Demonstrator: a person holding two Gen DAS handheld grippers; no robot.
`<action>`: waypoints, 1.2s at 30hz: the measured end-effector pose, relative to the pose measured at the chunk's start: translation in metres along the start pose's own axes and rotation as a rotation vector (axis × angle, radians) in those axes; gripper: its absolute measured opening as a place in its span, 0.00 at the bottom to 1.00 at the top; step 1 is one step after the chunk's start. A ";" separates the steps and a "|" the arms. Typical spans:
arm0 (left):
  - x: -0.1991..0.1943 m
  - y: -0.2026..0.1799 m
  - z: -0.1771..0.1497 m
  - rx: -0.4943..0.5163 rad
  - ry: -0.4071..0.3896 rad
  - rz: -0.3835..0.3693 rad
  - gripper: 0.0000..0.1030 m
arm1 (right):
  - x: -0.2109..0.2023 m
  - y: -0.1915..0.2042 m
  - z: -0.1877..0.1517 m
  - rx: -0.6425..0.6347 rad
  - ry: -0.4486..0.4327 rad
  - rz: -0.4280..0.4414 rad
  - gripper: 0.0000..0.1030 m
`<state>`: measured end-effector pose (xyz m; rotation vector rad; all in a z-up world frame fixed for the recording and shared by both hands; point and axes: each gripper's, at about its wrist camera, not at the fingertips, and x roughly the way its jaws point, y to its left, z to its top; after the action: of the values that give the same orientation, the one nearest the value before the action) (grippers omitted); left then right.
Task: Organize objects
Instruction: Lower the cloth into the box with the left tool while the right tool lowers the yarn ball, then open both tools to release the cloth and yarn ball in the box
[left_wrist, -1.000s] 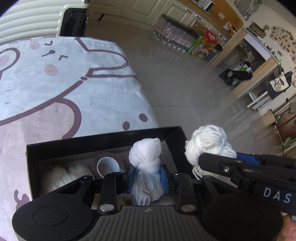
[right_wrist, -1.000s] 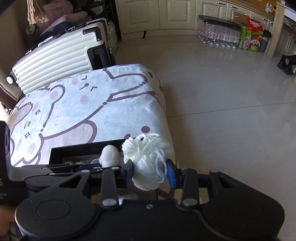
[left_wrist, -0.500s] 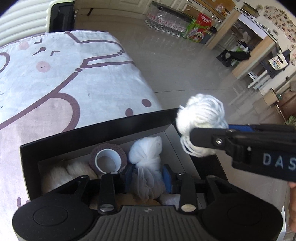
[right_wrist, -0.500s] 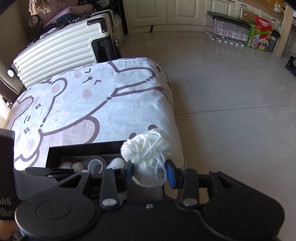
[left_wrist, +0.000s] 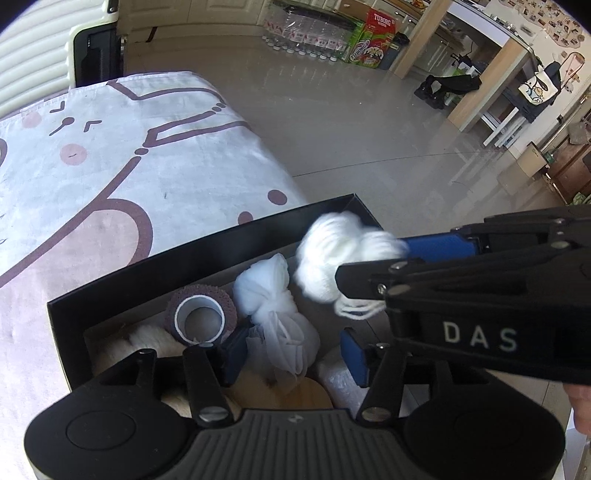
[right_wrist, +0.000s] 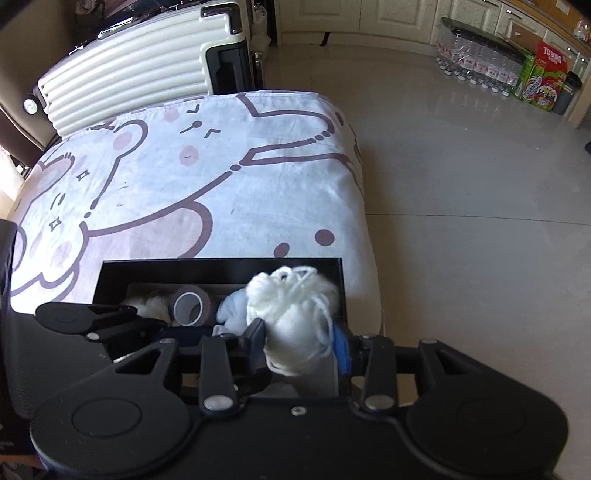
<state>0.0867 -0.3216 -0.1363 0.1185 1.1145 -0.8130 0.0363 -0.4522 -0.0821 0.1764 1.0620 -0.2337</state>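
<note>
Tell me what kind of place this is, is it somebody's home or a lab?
Most likely a lived-in home, an open room beside a kitchen. A cartoon bear bedsheet covers the work surface, a cream suitcase stands behind it, and packs of bottled water sit on the tiled floor by cream cabinets.

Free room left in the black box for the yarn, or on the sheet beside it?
The box is crowded at its left and middle: fluffy ball, tape roll, mesh bundle. Its right end, under the yarn in the right gripper, looks barest. The sheet is bare from the box's far wall to the suitcase.
</note>
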 end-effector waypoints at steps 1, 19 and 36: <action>0.000 0.000 0.000 0.000 -0.001 -0.005 0.57 | 0.000 0.000 0.000 0.006 -0.004 0.003 0.40; -0.017 -0.010 0.000 0.016 -0.032 0.002 0.73 | -0.016 -0.009 -0.002 0.079 -0.043 0.024 0.40; -0.051 -0.012 -0.002 -0.008 -0.091 0.058 0.94 | -0.046 -0.013 -0.011 0.139 -0.089 0.039 0.40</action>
<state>0.0678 -0.3031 -0.0916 0.1057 1.0240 -0.7546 0.0025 -0.4570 -0.0476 0.3083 0.9532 -0.2782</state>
